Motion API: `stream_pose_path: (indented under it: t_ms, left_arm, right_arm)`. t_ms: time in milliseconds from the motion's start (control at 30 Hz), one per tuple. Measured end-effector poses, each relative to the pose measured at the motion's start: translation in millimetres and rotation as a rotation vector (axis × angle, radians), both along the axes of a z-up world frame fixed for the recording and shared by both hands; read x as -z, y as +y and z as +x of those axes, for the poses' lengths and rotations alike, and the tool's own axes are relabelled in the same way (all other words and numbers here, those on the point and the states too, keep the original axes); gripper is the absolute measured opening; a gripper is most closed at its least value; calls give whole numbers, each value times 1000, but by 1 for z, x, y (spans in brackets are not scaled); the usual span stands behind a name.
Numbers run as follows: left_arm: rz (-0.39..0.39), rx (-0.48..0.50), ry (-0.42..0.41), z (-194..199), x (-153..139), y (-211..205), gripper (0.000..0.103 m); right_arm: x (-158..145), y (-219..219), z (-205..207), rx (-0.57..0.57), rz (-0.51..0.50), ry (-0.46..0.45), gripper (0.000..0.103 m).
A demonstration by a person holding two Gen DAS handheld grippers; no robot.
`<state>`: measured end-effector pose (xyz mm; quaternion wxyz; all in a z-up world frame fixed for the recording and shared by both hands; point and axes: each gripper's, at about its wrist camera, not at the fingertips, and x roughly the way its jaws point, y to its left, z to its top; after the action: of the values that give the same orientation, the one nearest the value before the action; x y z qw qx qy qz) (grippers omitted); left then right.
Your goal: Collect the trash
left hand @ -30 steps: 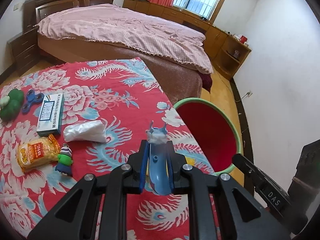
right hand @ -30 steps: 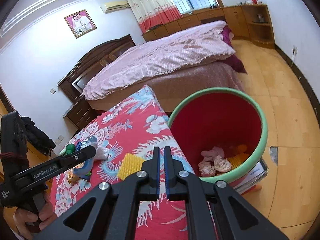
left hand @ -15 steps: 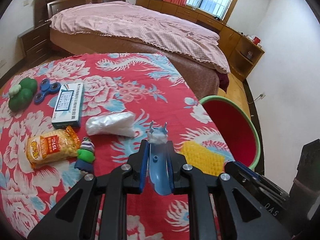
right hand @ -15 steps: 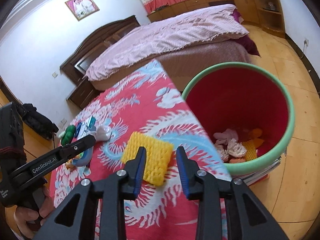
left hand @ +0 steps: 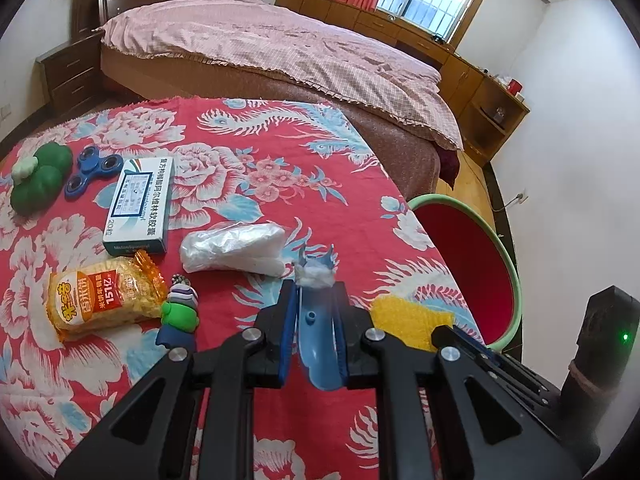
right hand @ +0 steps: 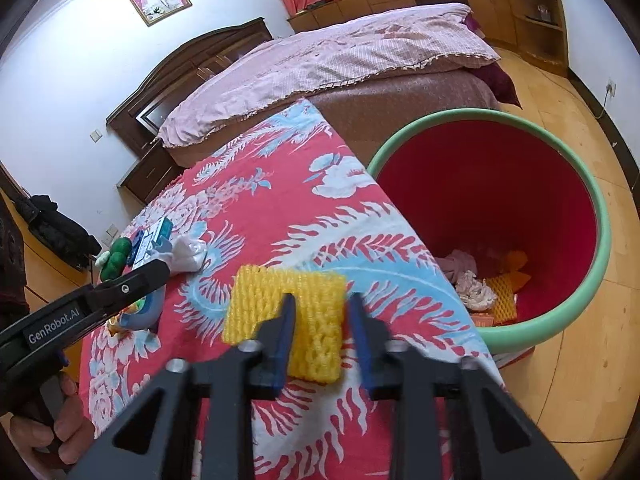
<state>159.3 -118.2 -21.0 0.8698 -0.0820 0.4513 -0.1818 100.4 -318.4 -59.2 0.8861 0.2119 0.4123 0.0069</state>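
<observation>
A yellow foam net [right hand: 280, 292] lies on the red flowered tablecloth [right hand: 280, 208] near its right edge. My right gripper [right hand: 322, 308] straddles the net's near corner. Its jaws are closing with the net between them, and a gap shows at the right finger. My left gripper [left hand: 314, 292] is shut on a blue plastic piece [left hand: 318, 332] with a white wad [left hand: 314, 276] at its tip. It hovers over the cloth, left of the net [left hand: 404, 316]. A red bin with a green rim [right hand: 600, 216] stands on the floor beside the table and holds crumpled trash [right hand: 476, 284].
On the cloth lie a clear plastic bag [left hand: 234, 246], a snack packet [left hand: 100, 300], a medicine box [left hand: 140, 204], a small toy figure [left hand: 180, 312], a blue spinner [left hand: 94, 170] and a green toy [left hand: 38, 176]. A bed [left hand: 280, 52] stands behind the table.
My right gripper went from shut to open and came down from beside the bin onto the yellow foam net. My left gripper, still holding the blue piece, sank a little toward the cloth.
</observation>
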Motion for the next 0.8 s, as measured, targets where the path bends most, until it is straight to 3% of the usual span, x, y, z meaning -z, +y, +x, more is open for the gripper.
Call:
stream_pose_path:
  t_ms: [300, 567, 800]
  left_arm:
    - [7, 21, 3, 1, -5, -11, 17]
    - [10, 104, 7, 5, -14, -51, 17]
    - [0, 205, -1, 14, -18, -104, 17]
  right_arm:
    - [-14, -8, -7, 2, -7, -56, 11]
    - [-38, -52, -22, 117, -14, -142, 12]
    - [-35, -96, -28, 221, -17, -145, 12]
